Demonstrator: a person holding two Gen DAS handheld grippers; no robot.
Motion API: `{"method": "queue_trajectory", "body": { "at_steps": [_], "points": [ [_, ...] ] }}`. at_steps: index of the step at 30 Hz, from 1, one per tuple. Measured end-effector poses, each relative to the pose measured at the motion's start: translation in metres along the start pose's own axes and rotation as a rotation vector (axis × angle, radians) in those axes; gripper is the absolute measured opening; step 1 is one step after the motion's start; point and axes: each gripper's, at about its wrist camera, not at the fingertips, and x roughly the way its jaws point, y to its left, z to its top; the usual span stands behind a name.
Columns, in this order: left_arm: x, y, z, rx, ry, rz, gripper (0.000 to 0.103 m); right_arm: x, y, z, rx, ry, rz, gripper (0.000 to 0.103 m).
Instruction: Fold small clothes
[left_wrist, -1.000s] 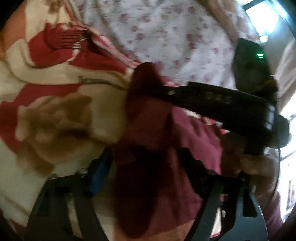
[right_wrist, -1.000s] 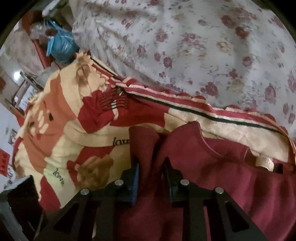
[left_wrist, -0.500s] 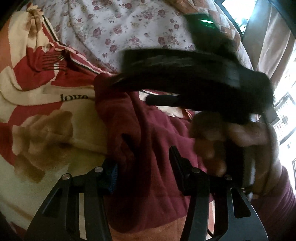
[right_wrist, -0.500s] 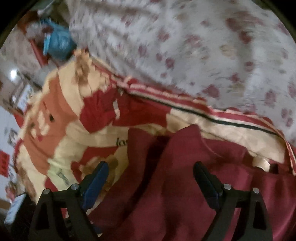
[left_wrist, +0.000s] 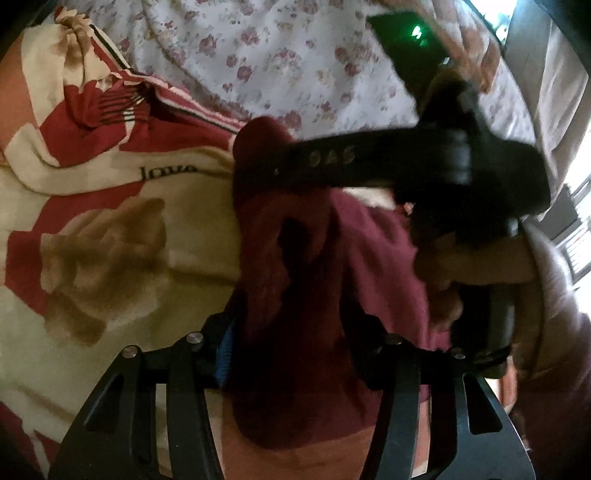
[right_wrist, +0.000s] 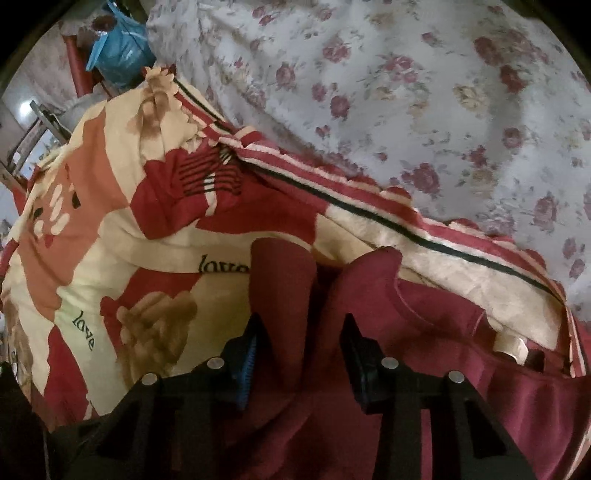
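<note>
Since half a second ago the right gripper (right_wrist: 299, 354) jaws narrow, loosely straddling the maroon garment (right_wrist: 424, 369); left gripper (left_wrist: 291, 343) jaws pinch its soft, limp fold at lower centre; grip hems.

Maroon garment (right_wrist: 424, 369) on red-and-cream blanket (right_wrist: 155, 266), floral sheet (right_wrist: 424, 92).

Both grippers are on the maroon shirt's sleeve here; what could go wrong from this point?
1. The maroon shirt is bunched in a ridge between the right gripper fingers, which look partly open; the fold may slip loose.
2. The left gripper pinches the same sleeve close by, so the grippers might collide.
3. The patterned blanket underneath could get caught.
</note>
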Motion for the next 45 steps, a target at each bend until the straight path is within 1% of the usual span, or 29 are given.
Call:
{"method": "queue_trajectory", "body": {
  "at_steps": [4, 11, 29, 36, 40, 45],
  "points": [
    [0.006, -0.003, -0.005, 0.018, 0.012, 0.036, 0.052, -0.002, -0.003, -0.003, 0.02, -0.007, 0.008, 0.04],
    [0.012, 0.002, -0.006, 0.002, 0.022, 0.051, 0.052, -0.005, -0.008, -0.007, 0.039, -0.008, 0.014, 0.04],
    [0.017, 0.005, -0.004, 0.007, 0.023, 0.062, 0.052, -0.006, -0.01, -0.013, 0.079, -0.015, 0.031, 0.04],
    [0.018, 0.006, -0.004, 0.006, 0.023, 0.059, 0.052, -0.007, -0.009, -0.014, 0.074, -0.023, 0.028, 0.04],
    [0.019, 0.008, -0.005, -0.01, 0.019, 0.05, 0.052, -0.01, -0.008, -0.014, 0.071, -0.025, 0.028, 0.04],
    [0.02, 0.007, -0.006, -0.001, 0.014, 0.06, 0.052, -0.011, -0.009, -0.015, 0.08, -0.023, 0.029, 0.04]
  ]
}}
